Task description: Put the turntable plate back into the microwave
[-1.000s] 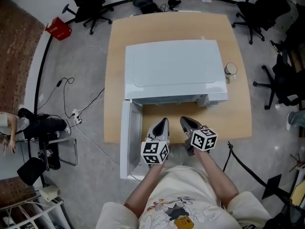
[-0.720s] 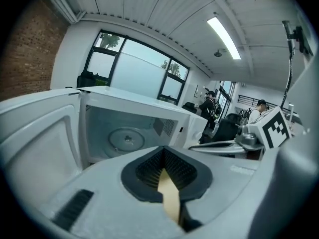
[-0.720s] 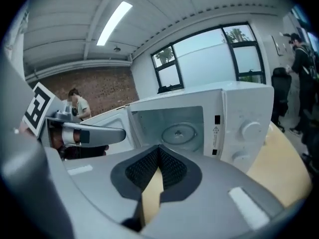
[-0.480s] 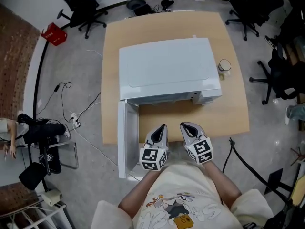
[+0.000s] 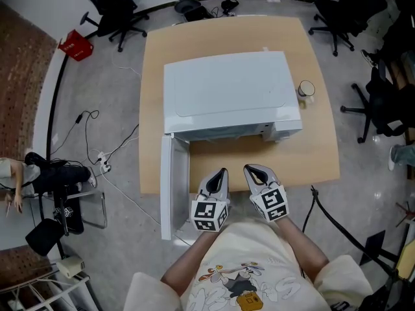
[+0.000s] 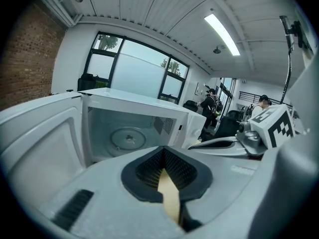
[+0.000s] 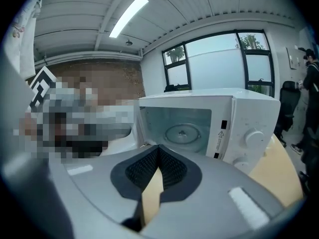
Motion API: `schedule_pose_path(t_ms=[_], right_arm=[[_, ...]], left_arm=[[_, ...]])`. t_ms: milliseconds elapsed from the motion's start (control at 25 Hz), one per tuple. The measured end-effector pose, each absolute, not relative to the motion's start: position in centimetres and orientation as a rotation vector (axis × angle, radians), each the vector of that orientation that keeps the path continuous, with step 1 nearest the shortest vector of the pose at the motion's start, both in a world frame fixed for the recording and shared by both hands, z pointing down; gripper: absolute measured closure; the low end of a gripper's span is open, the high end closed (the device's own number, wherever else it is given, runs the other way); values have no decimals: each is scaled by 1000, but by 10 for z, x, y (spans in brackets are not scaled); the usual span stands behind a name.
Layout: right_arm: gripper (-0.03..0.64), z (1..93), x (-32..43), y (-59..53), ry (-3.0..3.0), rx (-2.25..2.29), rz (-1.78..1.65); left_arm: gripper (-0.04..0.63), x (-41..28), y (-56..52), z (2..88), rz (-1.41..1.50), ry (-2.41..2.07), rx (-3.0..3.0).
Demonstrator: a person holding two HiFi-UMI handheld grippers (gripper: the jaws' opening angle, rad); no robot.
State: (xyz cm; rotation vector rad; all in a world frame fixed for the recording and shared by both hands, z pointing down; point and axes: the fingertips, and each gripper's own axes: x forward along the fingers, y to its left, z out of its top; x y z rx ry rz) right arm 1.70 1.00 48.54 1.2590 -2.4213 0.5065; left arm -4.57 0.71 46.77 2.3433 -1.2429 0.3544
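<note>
I log my left tool (image 5: 222, 172) pale grey, pads (image 6: 149, 168) black and ribbed, marker cube (image 5: 209, 214) black-and-white squares; right tool (image 5: 249, 169) alike. Ahead of both tools: microwave (image 5: 227, 92) white, cavity pale grey, turntable plate (image 6: 128, 137) clear with faint rings. Table (image 5: 311, 148) under the tools light tan; floor (image 5: 110, 102) grey.

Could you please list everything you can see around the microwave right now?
microwave: one, white, on the table, its door swung open at the left
turntable plate: one, clear glass, inside the microwave
table: one, light wood
cup: one, pale, on the table right of the microwave
office chairs: several, black, round the table
red object: one, floor, upper left
cables: floor, left of the table
left gripper: grey, shut, empty
right gripper: grey, shut, empty
</note>
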Motion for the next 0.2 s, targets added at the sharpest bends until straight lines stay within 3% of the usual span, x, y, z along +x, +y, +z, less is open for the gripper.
schedule_pose_path(t_ms=[200], right_arm=[[611,485,17,10,-2423,1260,503]], left_arm=[[597,-46,7,469,353,-1243,2341]])
